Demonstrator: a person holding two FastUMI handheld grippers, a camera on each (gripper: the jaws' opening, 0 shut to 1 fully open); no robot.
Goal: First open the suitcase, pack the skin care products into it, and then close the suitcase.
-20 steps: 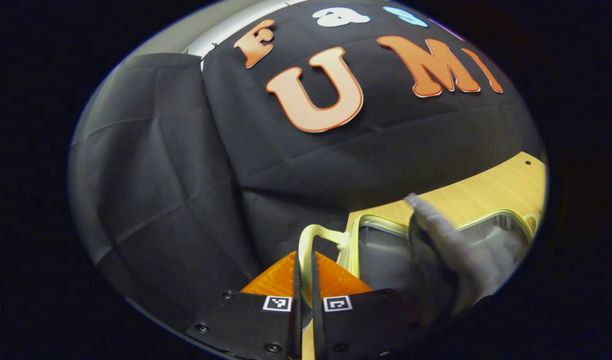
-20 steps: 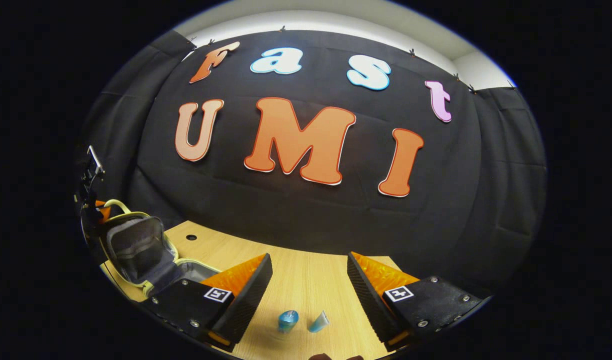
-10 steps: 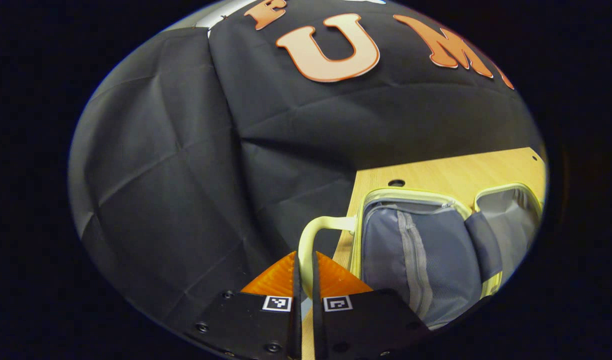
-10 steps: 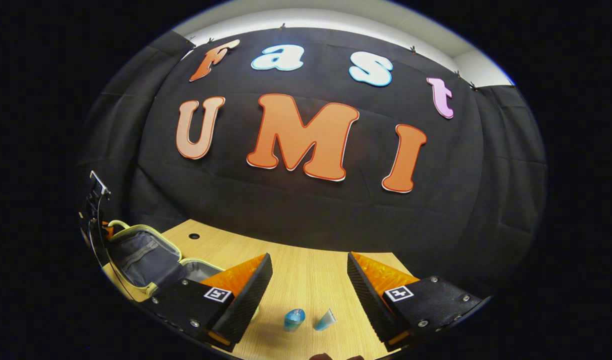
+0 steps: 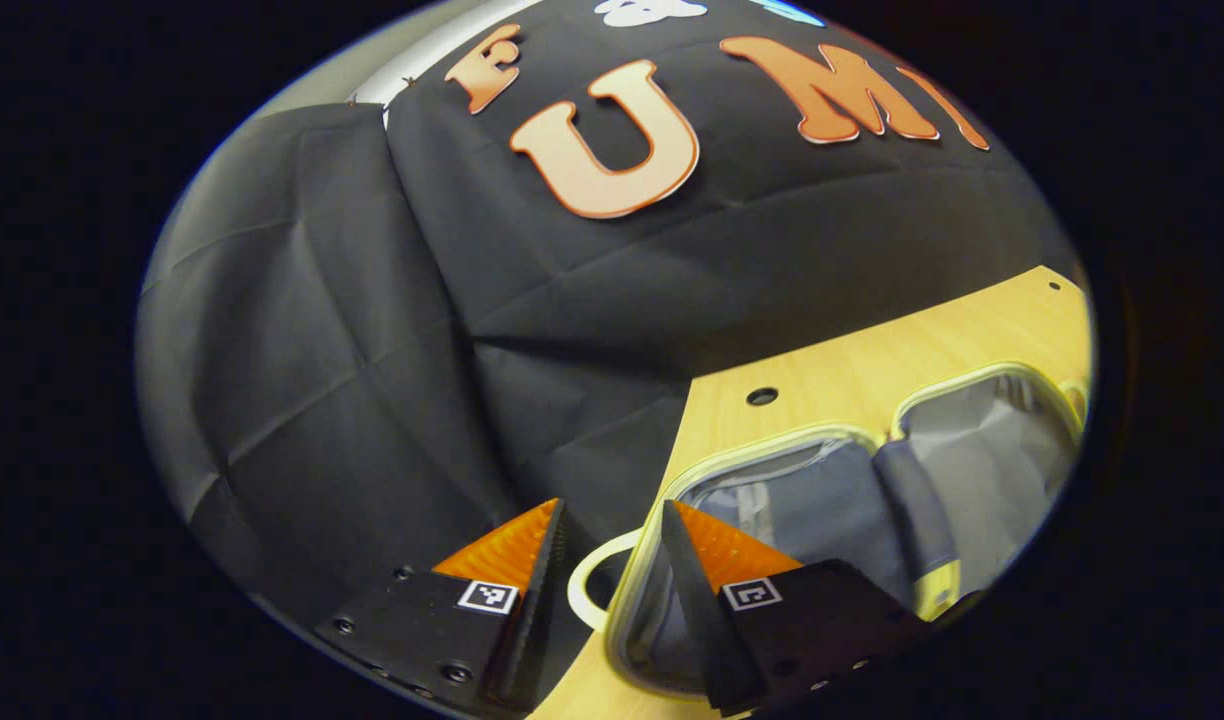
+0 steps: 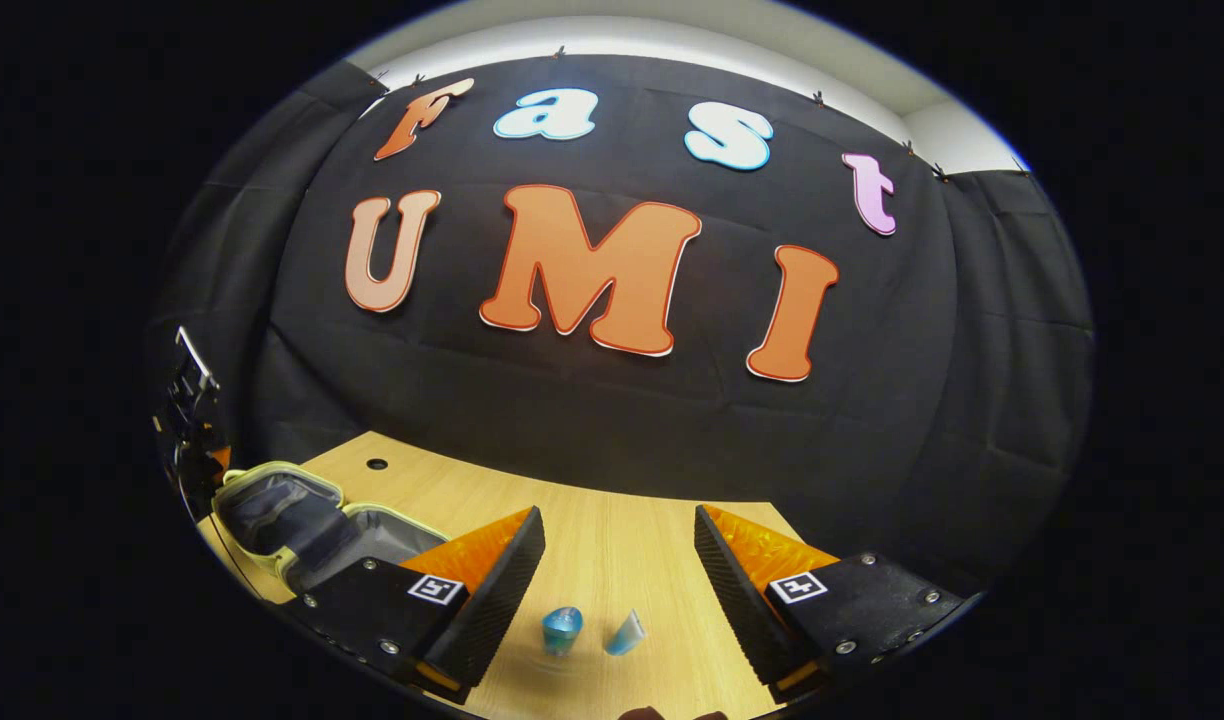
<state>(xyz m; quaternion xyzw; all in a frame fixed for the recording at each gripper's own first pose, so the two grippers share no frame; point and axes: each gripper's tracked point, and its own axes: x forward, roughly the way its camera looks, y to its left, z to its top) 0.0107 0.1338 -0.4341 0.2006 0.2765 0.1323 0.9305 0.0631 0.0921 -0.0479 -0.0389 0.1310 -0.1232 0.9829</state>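
The grey-lined, pale-yellow-trimmed suitcase lies open flat, its loop handle between the left gripper's spread jaws, untouched. The right gripper, jaws spread, should descend squarely over the small blue bottle below them, beside the blue tube.

The left tool has its two fingers spread apart, with a clear gap between them, and nothing is pressed between the pads. Its fingers point forward and slightly downward, angled toward the corner of the booth. In the right gripper view this same tool appears far off at the left edge, small and dark, too small to read its finger spacing there.

The right tool is held wide open, its fingers well apart and level, gripping nothing.
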